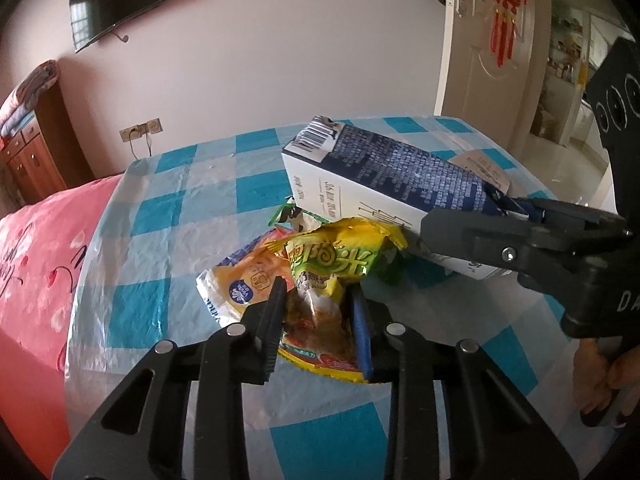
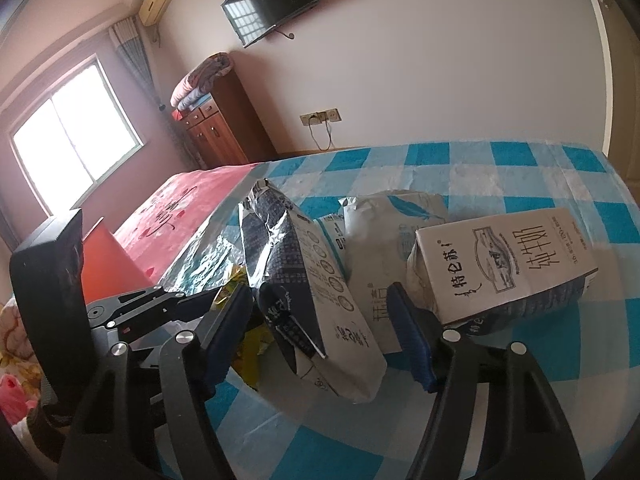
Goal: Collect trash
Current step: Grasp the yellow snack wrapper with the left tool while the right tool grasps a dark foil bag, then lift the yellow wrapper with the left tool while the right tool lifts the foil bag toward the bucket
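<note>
On the blue-and-white checked surface (image 1: pixel 172 216) my left tool (image 1: pixel 318 312) is clamped on a crumpled yellow-green snack wrapper (image 1: pixel 332 268), its two pads pinching the wrapper's lower half. An orange-and-white wrapper (image 1: pixel 240 280) lies just beside it on the left, partly under it. Behind both stands a tilted white-and-navy milk carton (image 1: pixel 380 176), and my right tool (image 1: pixel 516 210) reaches in from the right edge of the left camera's view to the carton's folded end.

From the right camera, my right tool (image 2: pixel 320 328) has its pads apart, one on each side of that flattened carton (image 2: pixel 316 280); neither pad presses on it that I can see. A pale grey-white pouch (image 2: pixel 384 224) lies behind it, and a second milk carton (image 2: pixel 516 256) lies on its side to the right, touching the pouch. My left tool (image 2: pixel 160 312) shows at the left, with a bit of yellow wrapper beside it. A pink bed (image 2: pixel 180 208) adjoins the surface's far left edge.
</note>
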A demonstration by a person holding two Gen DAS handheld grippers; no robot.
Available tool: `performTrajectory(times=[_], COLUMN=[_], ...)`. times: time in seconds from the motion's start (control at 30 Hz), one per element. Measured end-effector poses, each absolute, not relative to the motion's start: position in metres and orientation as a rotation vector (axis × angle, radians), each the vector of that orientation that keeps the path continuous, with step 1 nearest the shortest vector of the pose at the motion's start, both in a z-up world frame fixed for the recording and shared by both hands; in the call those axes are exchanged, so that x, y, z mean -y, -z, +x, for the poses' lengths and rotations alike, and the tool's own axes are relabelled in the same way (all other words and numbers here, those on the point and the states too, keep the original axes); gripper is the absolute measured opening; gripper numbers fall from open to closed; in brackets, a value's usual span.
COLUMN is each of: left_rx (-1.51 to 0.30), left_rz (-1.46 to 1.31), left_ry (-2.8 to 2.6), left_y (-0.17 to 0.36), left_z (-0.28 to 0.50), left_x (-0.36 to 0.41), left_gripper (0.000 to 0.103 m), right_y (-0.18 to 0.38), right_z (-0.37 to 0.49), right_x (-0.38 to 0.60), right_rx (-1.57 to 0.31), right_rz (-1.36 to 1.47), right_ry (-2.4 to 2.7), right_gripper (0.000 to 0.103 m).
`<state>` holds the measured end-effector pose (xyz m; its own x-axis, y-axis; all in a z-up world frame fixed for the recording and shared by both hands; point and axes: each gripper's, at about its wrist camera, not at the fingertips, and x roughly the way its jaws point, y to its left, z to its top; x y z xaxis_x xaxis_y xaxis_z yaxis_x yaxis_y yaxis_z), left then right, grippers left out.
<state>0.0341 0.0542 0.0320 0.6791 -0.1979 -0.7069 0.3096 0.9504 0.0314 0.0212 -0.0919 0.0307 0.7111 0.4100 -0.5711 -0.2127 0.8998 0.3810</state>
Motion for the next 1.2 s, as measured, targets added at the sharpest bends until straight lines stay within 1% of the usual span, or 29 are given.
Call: performTrajectory(times=[0.07,0.2,0.33,0.37,0.43,1.2], left_rx=[-0.775,-0.777,-0.773,-0.772,-0.77,-0.725], left_rz=[0.145,0.124,0.104,0.1,0.091,0.028], left_ry=[0.281,0.272,0.268,0.268,0.271,0.288], left_y=[-0.032,-0.033,-0.035,-0.036,-0.037,-0.053], left_z=[0.033,0.032,0.028,0.028,0.027,-0.016], left_x=[-0.056,-0.06,-0.063,-0.064,-0.065,-0.085], left_gripper=[0.031,0.031,0.031,0.031,0.03,0.03], right_y=[-0.032,-0.034,-0.034,-0.035,-0.036,-0.057], right_z=[0.02,0.02,0.018,0.017,0.014,-0.031], right_x=[0.091,0.09,0.09,0.09,0.091,0.084], right_rx=[-0.698,-0.7,-0.704,-0.701,-0.697,-0.633], right_rz=[0.292,0.277,0.276,0.281,0.284,0.269], right_ry=[-0.341,-0.324,-0.324,-0.326,-0.326,-0.287], right_gripper=[0.056,0.045,0.029,0.027,0.026,0.025])
